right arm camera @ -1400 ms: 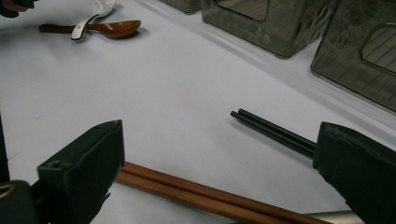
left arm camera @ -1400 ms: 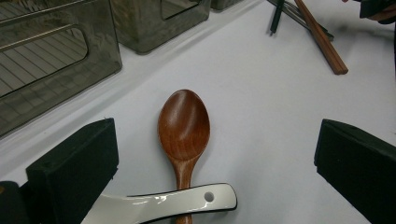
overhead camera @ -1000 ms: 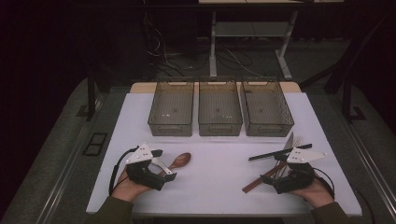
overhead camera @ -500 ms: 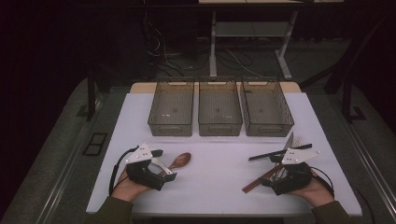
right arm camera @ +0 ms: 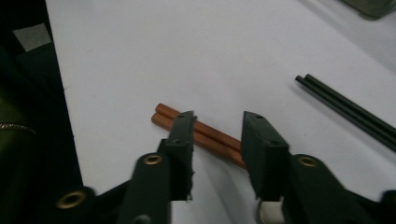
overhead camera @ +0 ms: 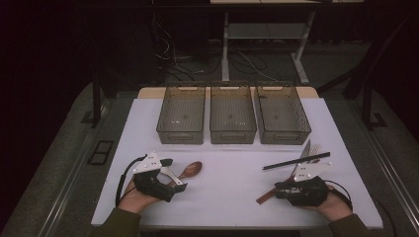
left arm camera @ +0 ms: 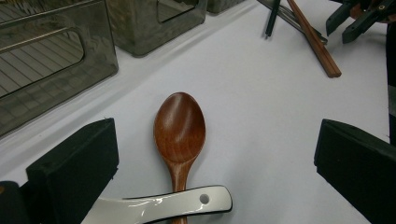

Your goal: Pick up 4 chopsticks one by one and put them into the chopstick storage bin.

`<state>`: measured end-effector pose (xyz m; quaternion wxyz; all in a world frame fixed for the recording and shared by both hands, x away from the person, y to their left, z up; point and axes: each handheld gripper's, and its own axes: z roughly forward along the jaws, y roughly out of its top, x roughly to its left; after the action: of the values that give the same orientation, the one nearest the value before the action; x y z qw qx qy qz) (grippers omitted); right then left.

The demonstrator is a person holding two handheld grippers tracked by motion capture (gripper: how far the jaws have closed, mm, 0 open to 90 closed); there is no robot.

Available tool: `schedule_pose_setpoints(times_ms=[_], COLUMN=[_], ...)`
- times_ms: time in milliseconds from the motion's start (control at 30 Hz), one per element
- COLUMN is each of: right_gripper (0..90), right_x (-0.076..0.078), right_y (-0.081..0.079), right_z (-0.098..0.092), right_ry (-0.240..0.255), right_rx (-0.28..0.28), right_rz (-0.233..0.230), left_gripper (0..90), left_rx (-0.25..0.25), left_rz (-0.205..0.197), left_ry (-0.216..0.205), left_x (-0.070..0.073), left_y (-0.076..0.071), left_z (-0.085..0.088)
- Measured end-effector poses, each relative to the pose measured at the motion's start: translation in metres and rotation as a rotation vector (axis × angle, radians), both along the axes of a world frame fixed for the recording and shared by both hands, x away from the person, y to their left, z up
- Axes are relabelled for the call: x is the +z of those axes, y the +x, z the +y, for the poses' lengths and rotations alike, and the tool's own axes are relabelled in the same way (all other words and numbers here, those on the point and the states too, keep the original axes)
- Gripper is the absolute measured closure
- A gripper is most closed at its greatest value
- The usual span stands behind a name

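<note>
On the white surface [overhead camera: 232, 173], the left claw [overhead camera: 173, 178] rests near the front left, its two black pads spread wide and gripping nothing. In the left gripper view a brown wooden spoon [left arm camera: 180, 128] lies between those open pads, bowl pointing away, touching neither; a white ceramic spoon handle with a dark rim and a small hole [left arm camera: 168, 205] lies across the wooden spoon's stem. Behind, along the far edge, three smoky transparent plastic bins [overhead camera: 232, 114] stand side by side. Farther right, a pair of black chopsticks [overhead camera: 296, 161] lies slanted on the surface, with some pale cutlery just behind it, too blurred to tell apart. At the front right, the right claw [overhead camera: 274, 192] has just been closing; in the right gripper view its jaws stand narrowly apart over a pair of reddish-brown wooden chopsticks [right arm camera: 198, 130], which lies flat on the surface, passing under and between the pads, not yet pinched.
</note>
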<state>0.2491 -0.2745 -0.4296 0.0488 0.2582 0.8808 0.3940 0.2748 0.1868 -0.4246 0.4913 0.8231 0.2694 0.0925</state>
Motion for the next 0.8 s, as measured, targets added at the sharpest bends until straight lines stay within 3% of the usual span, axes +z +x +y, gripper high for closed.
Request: schedule_pose_setpoints(times_ms=[233,300,800], right_gripper=[82.3,87.5,89.2], right_x=[-0.004,-0.007,-0.014], right_y=[0.000,0.000,-0.001], right_z=[0.003,0.005,0.019], right_ry=[-0.023,-0.034,-0.066], right_rx=[0.041,0.066,0.122], right_rz=[0.021,0.048,0.071], left_gripper=[0.0,0.0,0.0], left_rx=[0.002,0.002,0.001], left_rz=[0.002,0.002,0.003], left_ry=[-0.001,-0.002,0.001], left_x=[0.000,0.000,-0.001], left_y=[0.000,0.000,0.000], left_z=[0.000,0.000,0.000])
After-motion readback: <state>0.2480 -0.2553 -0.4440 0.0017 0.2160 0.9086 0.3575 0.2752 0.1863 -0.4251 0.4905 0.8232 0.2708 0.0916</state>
